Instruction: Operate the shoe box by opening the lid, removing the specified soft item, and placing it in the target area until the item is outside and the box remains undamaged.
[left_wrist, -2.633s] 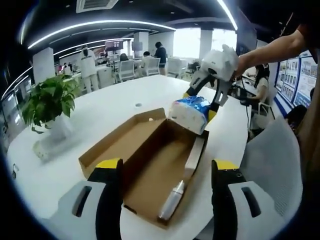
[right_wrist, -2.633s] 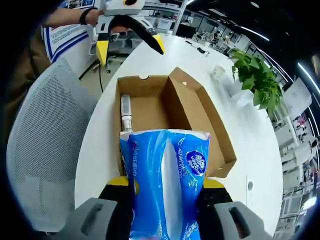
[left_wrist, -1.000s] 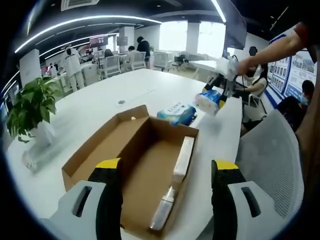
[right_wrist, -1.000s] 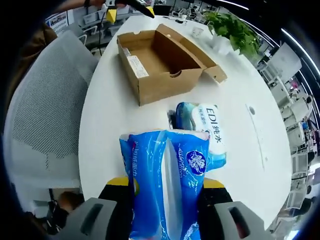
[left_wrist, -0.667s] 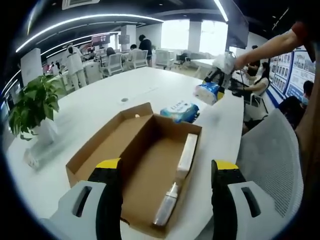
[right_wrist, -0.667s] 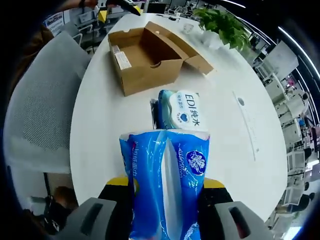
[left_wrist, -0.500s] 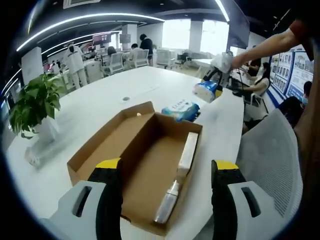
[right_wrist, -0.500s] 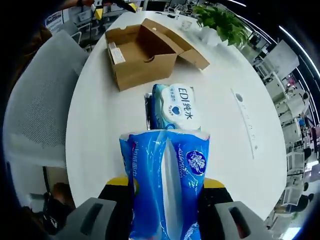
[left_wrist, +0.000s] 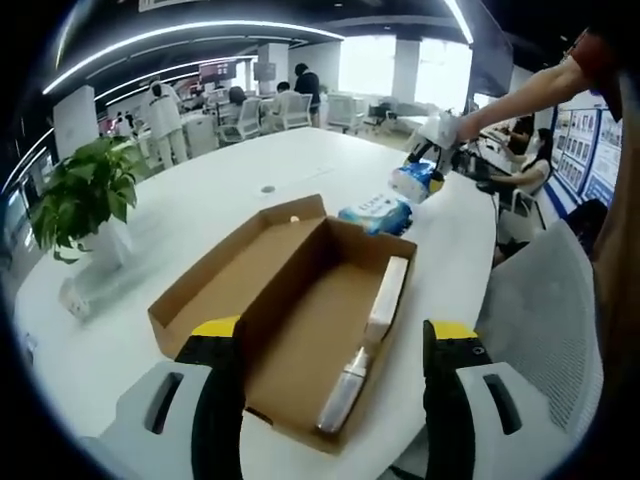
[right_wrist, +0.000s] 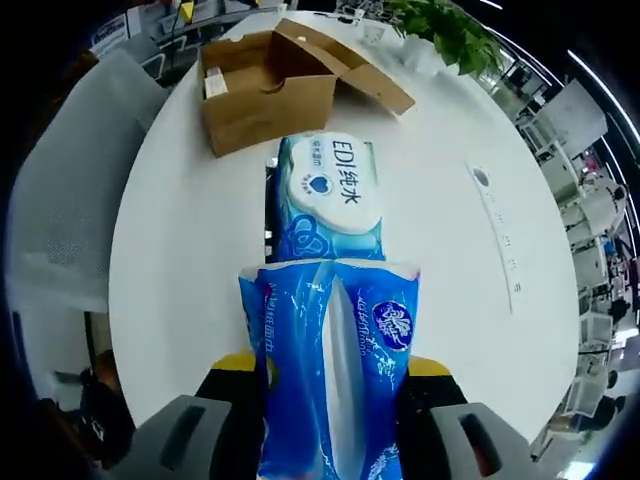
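The right tool (right_wrist: 330, 375), clenched on the blue tissue pack (right_wrist: 330, 370), hangs above the wipes pack (right_wrist: 325, 195) beyond the open shoe box (right_wrist: 265, 85), where an early release could tumble it off the surface (right_wrist: 450, 200), while the left tool (left_wrist: 330, 345) gapes empty.

My blue tissue pack (right_wrist: 335, 370) is hiding my right gripper's fingertips and running off the bottom edge. It is also covering the wipes pack's (right_wrist: 325, 200) near end.
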